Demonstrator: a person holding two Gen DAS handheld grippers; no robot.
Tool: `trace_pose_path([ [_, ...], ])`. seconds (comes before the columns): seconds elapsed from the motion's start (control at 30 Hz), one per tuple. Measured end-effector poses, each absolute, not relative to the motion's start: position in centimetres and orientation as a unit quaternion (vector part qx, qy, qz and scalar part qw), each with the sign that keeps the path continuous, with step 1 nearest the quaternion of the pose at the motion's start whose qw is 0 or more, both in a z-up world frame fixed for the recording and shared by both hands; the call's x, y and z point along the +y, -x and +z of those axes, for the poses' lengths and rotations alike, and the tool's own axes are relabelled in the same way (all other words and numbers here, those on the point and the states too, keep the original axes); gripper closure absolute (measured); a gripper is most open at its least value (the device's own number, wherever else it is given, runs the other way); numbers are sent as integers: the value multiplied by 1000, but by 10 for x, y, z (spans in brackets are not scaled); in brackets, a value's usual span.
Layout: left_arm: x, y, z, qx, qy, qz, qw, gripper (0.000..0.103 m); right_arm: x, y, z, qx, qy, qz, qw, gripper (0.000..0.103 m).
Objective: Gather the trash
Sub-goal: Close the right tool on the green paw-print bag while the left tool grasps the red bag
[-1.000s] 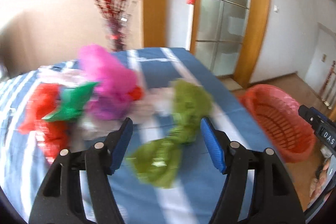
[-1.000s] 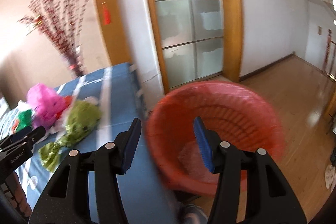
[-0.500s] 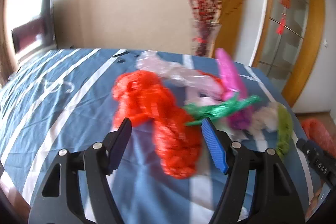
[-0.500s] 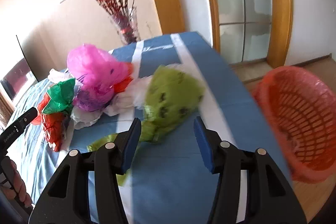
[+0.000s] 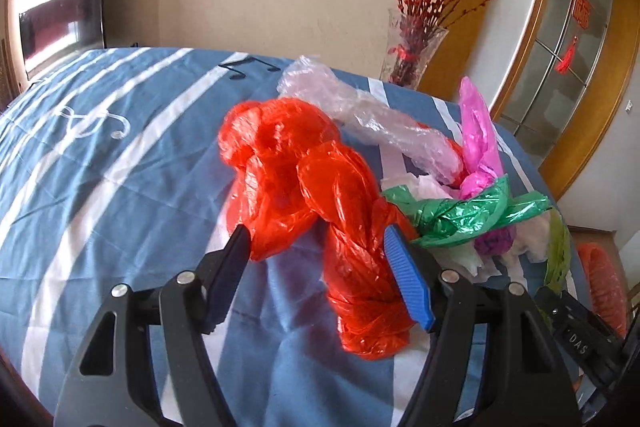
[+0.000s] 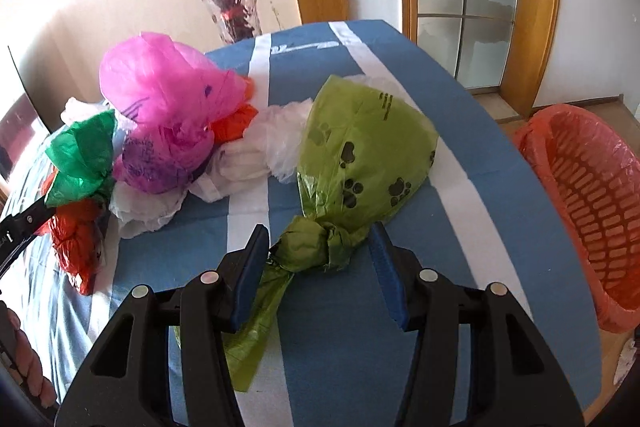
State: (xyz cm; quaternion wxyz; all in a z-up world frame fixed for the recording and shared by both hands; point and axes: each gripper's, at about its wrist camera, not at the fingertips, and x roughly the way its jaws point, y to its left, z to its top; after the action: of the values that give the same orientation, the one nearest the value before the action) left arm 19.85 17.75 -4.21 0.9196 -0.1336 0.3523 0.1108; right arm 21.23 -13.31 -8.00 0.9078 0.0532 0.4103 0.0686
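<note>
The blue striped bed (image 6: 500,195) carries a heap of bags; the orange basket (image 6: 580,187) stands off its right edge. My right gripper (image 6: 318,255) has its jaws apart around the green paw-print bag's (image 6: 360,155) knot, perhaps just brushing it. My left gripper (image 5: 320,255) straddles the red bag (image 5: 304,171), jaws apart.

The left tongs (image 5: 318,261) point forward and downward, their two fingers spread apart with nothing pressed between the blue pads (image 5: 408,279). The right tongs (image 6: 318,257) tilt downward likewise, fingers parted and pads clear of contact on both sides. In the right wrist view, part of the person's left hand (image 6: 24,359) shows at the lower left edge, wrapped around its black handle.
</note>
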Motion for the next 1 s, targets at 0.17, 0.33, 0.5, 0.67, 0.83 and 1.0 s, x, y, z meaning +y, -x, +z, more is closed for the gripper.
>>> trace_pose_path([
  [0.17,173,-200,-44,356,143,97,918,35,-132,-209,-81,411,-50,70,907,50],
  [0.33,165,-194,-46,359,144,91,918,35,-132,-205,-81,409,-46,71,909,52],
  [0.5,163,-188,-47,360,148,90,917,35,-136,-203,-81,408,-49,74,909,65],
  [0.67,163,-181,-43,355,152,89,918,35,-143,-200,-80,406,-54,70,909,72],
  [0.83,159,-177,-41,356,151,83,918,35,-152,-196,-77,398,-54,63,914,73],
  [1.0,156,-186,-51,378,155,78,909,35,-159,-195,-76,398,-60,60,913,73],
])
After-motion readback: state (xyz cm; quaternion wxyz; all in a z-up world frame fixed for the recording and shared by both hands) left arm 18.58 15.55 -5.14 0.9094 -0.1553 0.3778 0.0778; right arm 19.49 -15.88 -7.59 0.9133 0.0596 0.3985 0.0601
